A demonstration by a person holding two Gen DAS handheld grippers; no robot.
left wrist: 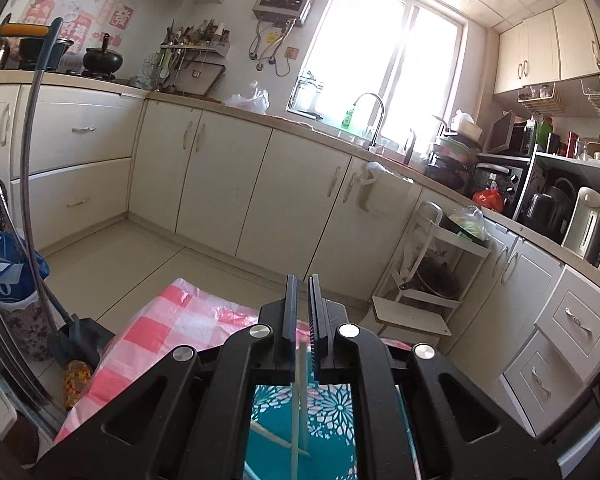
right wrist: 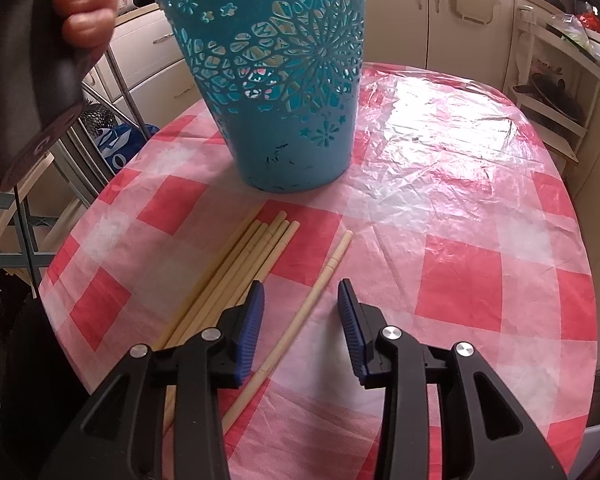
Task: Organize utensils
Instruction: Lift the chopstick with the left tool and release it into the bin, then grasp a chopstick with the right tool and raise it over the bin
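Observation:
My left gripper [left wrist: 302,304] is shut on a pale wooden chopstick [left wrist: 300,392] that hangs down into the teal perforated basket [left wrist: 332,416] right below it; another chopstick [left wrist: 278,438] lies inside. In the right wrist view the basket [right wrist: 276,80] stands upright on the pink checked tablecloth [right wrist: 440,240]. A bundle of several chopsticks [right wrist: 236,272] lies in front of it, and a single chopstick [right wrist: 300,320] lies apart to the right. My right gripper [right wrist: 301,320] is open, low over the cloth, jaws either side of the single chopstick. The hand holding the left gripper [right wrist: 84,4] shows at the upper left.
Kitchen cabinets [left wrist: 220,176] run along the walls with a sink tap [left wrist: 374,120] under the window. A white trolley rack [left wrist: 432,268] stands right of the table. A metal chair frame [right wrist: 112,92] and a blue bag [right wrist: 116,144] sit left of the table.

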